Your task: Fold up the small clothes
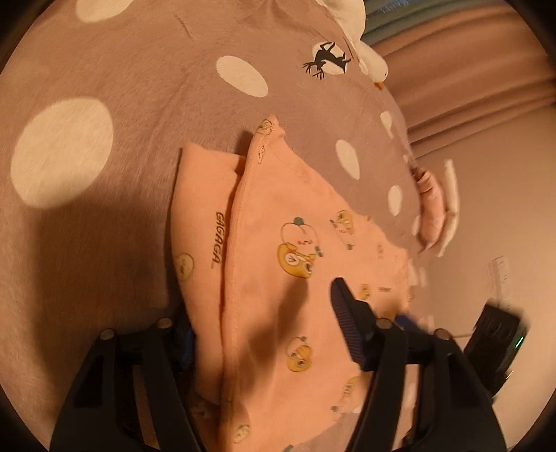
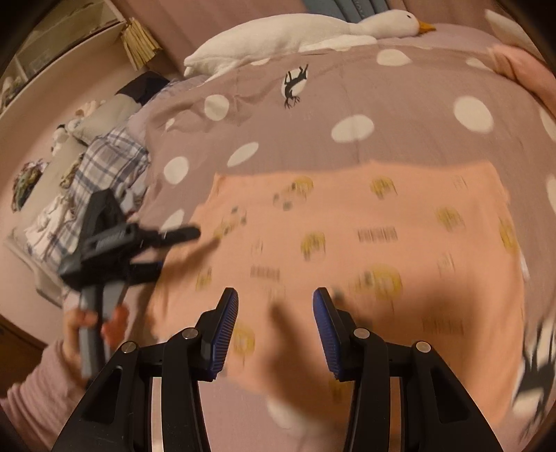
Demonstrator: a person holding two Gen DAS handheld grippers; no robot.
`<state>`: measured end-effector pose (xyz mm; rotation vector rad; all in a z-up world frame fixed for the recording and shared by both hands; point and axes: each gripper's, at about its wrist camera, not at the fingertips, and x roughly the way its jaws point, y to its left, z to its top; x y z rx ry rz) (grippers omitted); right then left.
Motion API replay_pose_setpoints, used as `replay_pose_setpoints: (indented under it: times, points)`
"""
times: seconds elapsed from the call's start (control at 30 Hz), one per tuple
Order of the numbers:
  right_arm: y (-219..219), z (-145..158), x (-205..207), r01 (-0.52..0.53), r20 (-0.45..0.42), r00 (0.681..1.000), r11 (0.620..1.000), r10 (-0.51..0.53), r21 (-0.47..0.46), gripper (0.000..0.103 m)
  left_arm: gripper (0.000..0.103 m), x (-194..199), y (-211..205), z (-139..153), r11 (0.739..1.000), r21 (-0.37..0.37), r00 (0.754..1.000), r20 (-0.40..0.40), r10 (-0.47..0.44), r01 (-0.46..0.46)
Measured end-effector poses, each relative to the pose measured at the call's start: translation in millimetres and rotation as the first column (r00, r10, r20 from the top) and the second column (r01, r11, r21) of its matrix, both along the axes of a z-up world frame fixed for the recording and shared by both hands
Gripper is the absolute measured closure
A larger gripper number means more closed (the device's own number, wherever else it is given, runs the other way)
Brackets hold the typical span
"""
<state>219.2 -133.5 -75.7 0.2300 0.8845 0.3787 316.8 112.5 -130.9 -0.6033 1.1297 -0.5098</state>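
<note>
Peach cartoon-print baby garment point(image 1: 295, 278) lies on mauve polka-dot bed cover point(image 1: 121, 87), partly folded: one layer lapped over another along a long hemmed edge.

- Your left gripper point(image 1: 264, 330): fingers astride the near fold, cloth between them; whether pads pinch it, cannot tell.
- Your right gripper point(image 2: 275, 333): jaws part-open, nothing between, hovering over garment's near edge; view blurred.
- Far: white plush goose point(image 2: 295, 31) at head of bed, well apart.

Step, as judged: mid-fold. Next: take near edge with both grippers, carry across, align hems.

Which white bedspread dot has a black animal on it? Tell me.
The dot beside the plush goose's head; it alone bears a black deer, others are plain.
</note>
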Motion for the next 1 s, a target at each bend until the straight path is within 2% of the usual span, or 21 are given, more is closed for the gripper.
replay_pose_setpoints:
  times: [0.03, 0.1, 0.17, 0.2, 0.27, 0.37, 0.43, 0.57, 0.7, 0.93, 1.0]
  points:
    - [3, 0, 7, 0.006, -0.002, 1.0, 1.0, -0.006, -0.018, 0.058, 0.051, 1, -2, 0, 1.0, 0.031, 1.0, 0.006, -0.006, 0.006]
    - [9, -2, 25, 0.025, -0.018, 1.0, 0.998, -0.026, -0.058, 0.058, 0.065, 1, -4, 0, 0.996, 0.087, 1.0, 0.021, -0.018, 0.016]
    - [15, -6, 41, 0.038, -0.027, 0.999, 0.995, -0.041, -0.093, 0.058, 0.072, 1, -3, -2, 0.993, 0.117, 0.999, 0.027, -0.021, 0.018]
    - [17, -8, 45, 0.044, -0.031, 0.998, 0.994, -0.048, -0.104, 0.06, 0.075, 1, -2, -3, 0.992, 0.123, 0.999, 0.027, -0.021, 0.018]
    - [23, -16, 55, 0.049, -0.055, 0.997, 0.988, -0.058, -0.144, 0.074, 0.081, 2, 0, -5, 0.99, 0.139, 0.999, 0.025, -0.022, 0.018]
    - [28, -35, 67, 0.046, -0.118, 0.99, 0.977, -0.072, -0.207, 0.084, 0.082, 4, -1, -4, 0.989, 0.15, 1.0, 0.021, -0.022, 0.019]
    - [30, -34, 64, 0.043, -0.107, 0.992, 0.975, -0.067, -0.219, 0.084, 0.082, 4, -2, -4, 0.987, 0.158, 1.0, 0.019, -0.024, 0.021]
    - [25, -25, 44, 0.012, -0.125, 0.991, 0.977, -0.039, -0.215, 0.084, 0.082, 5, -2, -3, 0.988, 0.151, 1.0, 0.013, -0.024, 0.022]
    - [22, -17, -2, -0.052, -0.116, 0.993, 0.976, 0.028, -0.211, 0.084, 0.082, 5, -2, -3, 0.989, 0.15, 1.0, 0.01, -0.024, 0.022]
    - [32, -36, -63, -0.134, -0.154, 0.983, 0.957, 0.097, -0.258, 0.084, 0.083, 6, -4, 0, 0.987, 0.159, 1.0, -0.011, -0.011, 0.012]
    - [30, -34, -77, -0.162, -0.177, 0.977, 0.958, 0.122, -0.235, 0.084, 0.091, 4, -5, 4, 0.988, 0.152, 1.0, -0.013, -0.01, 0.012]
